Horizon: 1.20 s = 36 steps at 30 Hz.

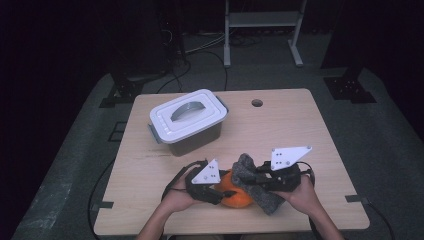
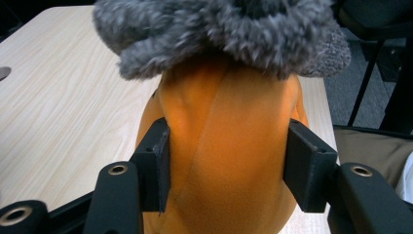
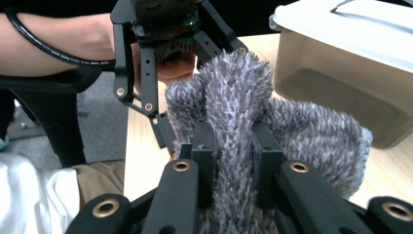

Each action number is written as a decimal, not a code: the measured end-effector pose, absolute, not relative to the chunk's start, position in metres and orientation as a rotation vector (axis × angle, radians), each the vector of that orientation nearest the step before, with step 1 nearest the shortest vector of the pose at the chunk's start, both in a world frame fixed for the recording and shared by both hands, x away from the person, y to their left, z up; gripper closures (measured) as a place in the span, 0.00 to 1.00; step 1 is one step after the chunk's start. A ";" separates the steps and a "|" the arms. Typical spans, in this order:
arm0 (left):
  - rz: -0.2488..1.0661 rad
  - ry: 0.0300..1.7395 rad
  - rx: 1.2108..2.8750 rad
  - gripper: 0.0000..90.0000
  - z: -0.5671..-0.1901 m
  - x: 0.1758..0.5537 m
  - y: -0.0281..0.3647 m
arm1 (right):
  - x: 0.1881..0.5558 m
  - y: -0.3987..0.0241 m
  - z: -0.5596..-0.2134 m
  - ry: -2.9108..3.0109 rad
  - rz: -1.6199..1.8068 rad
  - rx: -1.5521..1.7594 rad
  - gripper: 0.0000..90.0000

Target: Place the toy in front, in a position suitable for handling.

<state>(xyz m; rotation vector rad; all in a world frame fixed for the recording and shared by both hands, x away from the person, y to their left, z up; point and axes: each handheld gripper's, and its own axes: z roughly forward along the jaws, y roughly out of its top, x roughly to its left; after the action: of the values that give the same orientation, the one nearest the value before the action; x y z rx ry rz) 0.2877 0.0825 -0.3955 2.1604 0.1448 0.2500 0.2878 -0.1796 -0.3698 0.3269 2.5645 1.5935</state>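
An orange fabric-covered ball (image 1: 236,198) lies near the table's front edge, with a grey fuzzy cloth (image 1: 246,166) draped over its right side. My left gripper (image 1: 218,192) comes in from the left and is shut on the orange ball (image 2: 229,146); both pads (image 2: 157,165) press into its sides. My right gripper (image 1: 256,180) is shut on a fold of the grey cloth (image 3: 234,102), pinching it just above the ball. In the right gripper view the left gripper (image 3: 160,122) faces me behind the cloth.
A grey storage box with a white handled lid (image 1: 187,118) stands at the back left of the wooden table (image 1: 300,130), close behind the cloth (image 3: 341,58). A small round hole (image 1: 257,102) sits near the far edge. Dark stands and cables lie beyond the table.
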 end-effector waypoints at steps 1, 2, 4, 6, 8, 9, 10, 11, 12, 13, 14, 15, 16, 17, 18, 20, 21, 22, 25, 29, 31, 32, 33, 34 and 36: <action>0.250 0.145 2.160 0.48 -0.396 0.288 0.083 | 0.288 -0.180 -0.370 2.565 1.594 0.327 0.84; 0.259 0.151 2.160 0.48 -0.395 0.289 0.085 | 0.290 -0.182 -0.372 2.562 1.600 0.338 0.84; 0.267 0.167 2.152 0.48 -0.393 0.291 0.089 | 0.295 -0.189 -0.380 2.565 1.606 0.384 0.84; 0.261 0.199 2.138 0.48 -0.393 0.294 0.093 | 0.300 -0.193 -0.386 2.570 1.600 0.420 0.84; 0.272 0.226 2.137 0.48 -0.393 0.297 0.097 | 0.304 -0.196 -0.391 2.584 1.576 0.455 0.84; 0.279 0.235 2.137 0.48 -0.393 0.298 0.099 | 0.304 -0.196 -0.391 2.584 1.576 0.455 0.84; 0.290 0.250 2.136 0.48 -0.393 0.299 0.100 | 0.305 -0.197 -0.393 2.589 1.565 0.471 0.84; 0.309 0.258 2.146 0.48 -0.392 0.299 0.100 | 0.306 -0.198 -0.395 2.589 1.566 0.488 0.84; 0.333 0.263 2.155 0.48 -0.392 0.299 0.100 | 0.306 -0.199 -0.394 2.582 1.569 0.497 0.84; 0.352 0.271 2.156 0.48 -0.391 0.298 0.101 | 0.306 -0.199 -0.394 2.582 1.569 0.497 0.84; 0.366 0.280 2.159 0.48 -0.390 0.299 0.101 | 0.305 -0.198 -0.392 2.568 1.583 0.490 0.84; 0.378 0.290 2.160 0.48 -0.390 0.298 0.100 | 0.304 -0.197 -0.389 2.554 1.596 0.486 0.84; 0.392 0.300 2.163 0.48 -0.391 0.298 0.099 | 0.303 -0.196 -0.387 2.544 1.611 0.479 0.84; 0.392 0.308 2.168 0.48 -0.392 0.298 0.098 | 0.302 -0.193 -0.384 2.529 1.629 0.470 0.84; 0.390 0.310 2.167 0.48 -0.393 0.298 0.096 | 0.302 -0.193 -0.384 2.529 1.629 0.470 0.84; 0.388 0.313 2.160 0.47 -0.394 0.297 0.093 | 0.302 -0.190 -0.385 2.531 1.621 0.477 0.84; 0.380 0.306 2.162 0.47 -0.395 0.297 0.092 | 0.302 -0.189 -0.387 2.537 1.613 0.477 0.84; 0.377 0.293 2.169 0.46 -0.395 0.296 0.090 | 0.303 -0.188 -0.389 2.548 1.590 0.486 0.84; 0.352 0.280 2.174 0.42 -0.398 0.294 0.086 | 0.307 -0.189 -0.397 2.571 1.574 0.523 0.84; 0.311 0.261 2.167 0.41 -0.398 0.293 0.084 | 0.311 -0.195 -0.400 2.585 1.551 0.567 0.84; 0.294 0.236 2.172 0.40 -0.399 0.292 0.083 | 0.312 -0.199 -0.403 2.590 1.548 0.589 0.84; 0.290 0.227 2.177 0.40 -0.398 0.291 0.083 | 0.313 -0.202 -0.406 2.595 1.527 0.612 0.84; 0.288 0.222 2.177 0.40 -0.398 0.292 0.084 | 0.313 -0.202 -0.406 2.595 1.527 0.612 0.84; 0.290 0.216 2.177 0.39 -0.398 0.292 0.084 | 0.313 -0.204 -0.408 2.597 1.518 0.621 0.84; 0.304 0.226 2.170 0.32 -0.398 0.293 0.085 | 0.313 -0.207 -0.411 2.610 1.506 0.640 0.84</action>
<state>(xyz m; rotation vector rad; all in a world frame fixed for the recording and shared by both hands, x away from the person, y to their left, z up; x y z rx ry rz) 0.2934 0.0853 -0.3980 2.1698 0.2261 0.3038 0.3133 -0.2073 -0.4112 0.6403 2.6098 1.5059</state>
